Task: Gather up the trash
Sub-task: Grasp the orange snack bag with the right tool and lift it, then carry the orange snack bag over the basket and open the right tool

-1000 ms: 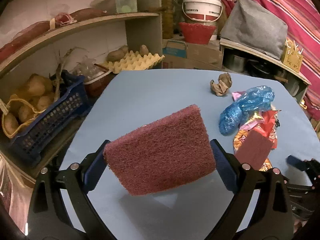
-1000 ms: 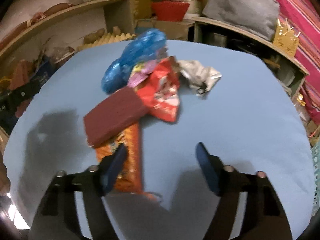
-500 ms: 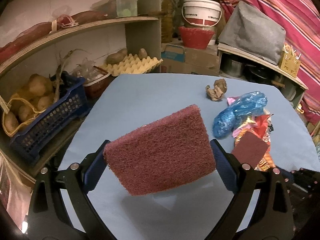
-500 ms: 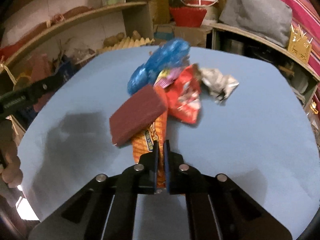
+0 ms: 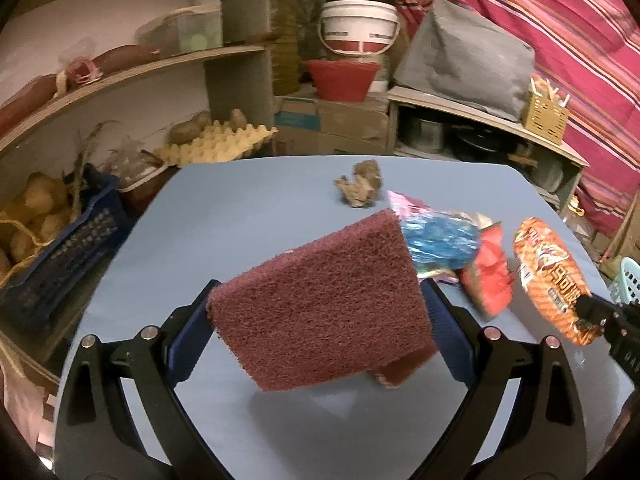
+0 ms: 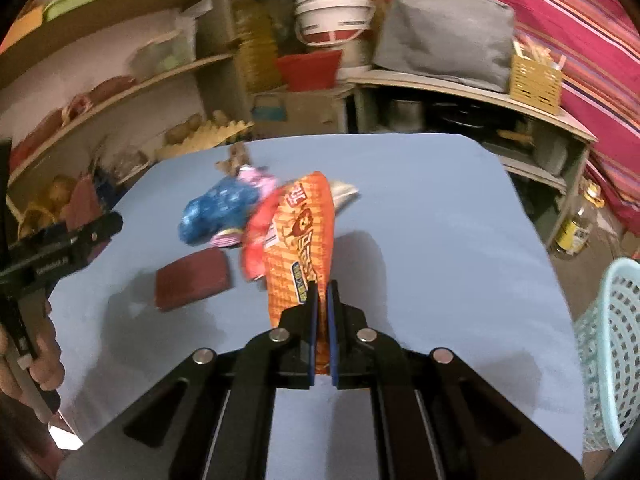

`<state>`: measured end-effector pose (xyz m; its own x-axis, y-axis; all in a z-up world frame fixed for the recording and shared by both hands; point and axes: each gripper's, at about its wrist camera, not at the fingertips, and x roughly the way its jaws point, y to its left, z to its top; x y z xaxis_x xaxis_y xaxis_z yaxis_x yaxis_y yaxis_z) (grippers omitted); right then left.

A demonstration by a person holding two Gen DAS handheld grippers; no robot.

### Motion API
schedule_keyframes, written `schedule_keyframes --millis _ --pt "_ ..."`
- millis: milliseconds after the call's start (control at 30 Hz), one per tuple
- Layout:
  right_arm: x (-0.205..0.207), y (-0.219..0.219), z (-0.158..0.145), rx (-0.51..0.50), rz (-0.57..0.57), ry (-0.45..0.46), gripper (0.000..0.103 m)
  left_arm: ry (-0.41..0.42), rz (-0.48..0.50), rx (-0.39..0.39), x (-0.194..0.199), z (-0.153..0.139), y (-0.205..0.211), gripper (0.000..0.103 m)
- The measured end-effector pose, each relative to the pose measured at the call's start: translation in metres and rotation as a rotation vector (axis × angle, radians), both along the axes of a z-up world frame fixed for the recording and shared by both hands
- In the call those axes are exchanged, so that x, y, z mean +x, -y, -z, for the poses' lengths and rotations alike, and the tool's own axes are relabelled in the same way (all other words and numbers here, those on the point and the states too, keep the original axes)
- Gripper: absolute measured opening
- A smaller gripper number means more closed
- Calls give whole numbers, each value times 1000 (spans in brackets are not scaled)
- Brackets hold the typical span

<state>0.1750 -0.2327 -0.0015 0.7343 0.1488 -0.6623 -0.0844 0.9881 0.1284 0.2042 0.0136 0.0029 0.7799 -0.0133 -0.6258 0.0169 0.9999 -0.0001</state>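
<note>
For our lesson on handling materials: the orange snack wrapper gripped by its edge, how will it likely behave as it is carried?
The orange snack wrapper, pinched at one end by the right hand-held gripper, looks flat and empty, so probably very light. It is thin film and bows along its length, so likely floppy and apt to swing. Its glossy surface might slip from a loose grip.

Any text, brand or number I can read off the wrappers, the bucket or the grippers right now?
None reads reliably.
Orange snack bag held in the right gripper: large stylised lettering and a lion cartoon, not legible.
White plastic bucket: red label band, text too small.
Left gripper body: white lettering, blurred.
Red wrapper: print blurred.
</note>
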Motion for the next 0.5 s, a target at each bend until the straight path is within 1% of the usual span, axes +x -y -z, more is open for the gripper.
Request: schedule_keyframes --millis 300,500 --pt "-8 66 -5 38 106 18 5 -5 84 17 2 8 58 93" --pt "-23 116 -11 51 197 47 5 5 173 50 -1 7 116 93"
